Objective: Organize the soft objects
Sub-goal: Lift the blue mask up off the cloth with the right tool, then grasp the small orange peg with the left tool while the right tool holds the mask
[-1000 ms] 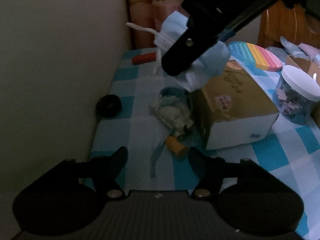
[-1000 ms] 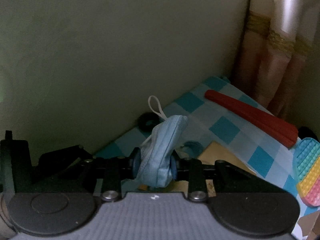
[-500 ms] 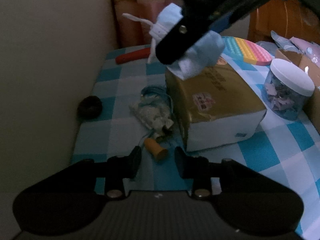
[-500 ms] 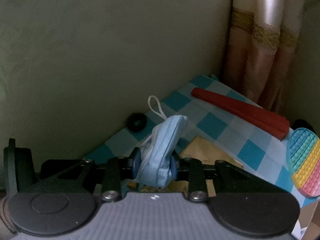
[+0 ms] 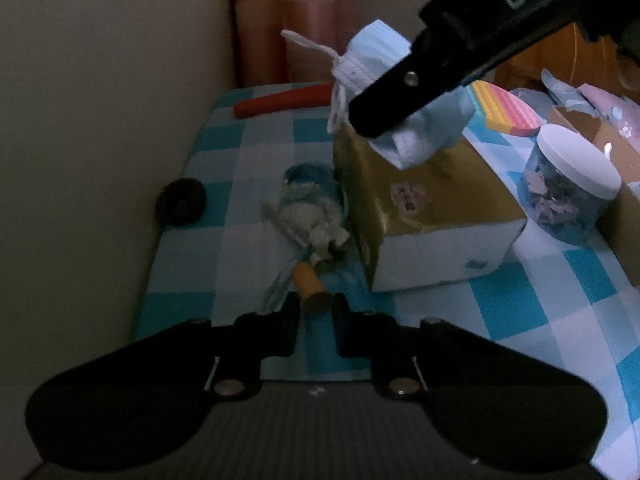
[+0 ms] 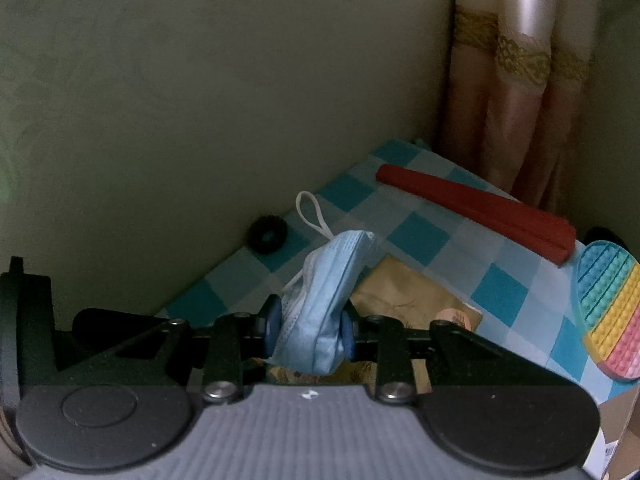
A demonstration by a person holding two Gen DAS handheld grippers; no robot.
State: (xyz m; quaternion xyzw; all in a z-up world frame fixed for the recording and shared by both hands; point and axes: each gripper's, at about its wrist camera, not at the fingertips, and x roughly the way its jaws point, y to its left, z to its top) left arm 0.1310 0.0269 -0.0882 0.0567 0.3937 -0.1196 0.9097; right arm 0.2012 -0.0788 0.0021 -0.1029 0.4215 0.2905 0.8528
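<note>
Checked blue-and-white cloth covers the surface [image 5: 256,148], which is pushed into a corner between a plain wall and pink curtains [image 5: 288,20].

My right claw [image 6: 308,330] is clamped tight on a folded blue face mask [image 6: 320,300]. I carry it in the air over the gold tissue box [image 5: 424,208], its white ear loop [image 6: 310,212] dangling free toward 11 o'clock. I judge it is held high so the loop clears the clutter below while I take it to wherever the soft things go.

My left claw [image 5: 316,316] is low at 6 o'clock in its own view, its fingers narrowed to a small gap, with the end of a small orange cylinder [image 5: 310,282] between the tips. I cannot tell whether they actually pinch it.

Just beyond, toward 12 o'clock, lies a crumpled pale wad with blue strings [image 5: 310,220], touching the box's side. That looks like the next soft item, which would explain the left claw's spot.

A black ring [image 5: 182,202] sits by the wall at 10 o'clock, a red stick [image 5: 284,100] farther back, and a white-lidded jar [image 5: 568,188] at 3 o'clock.
</note>
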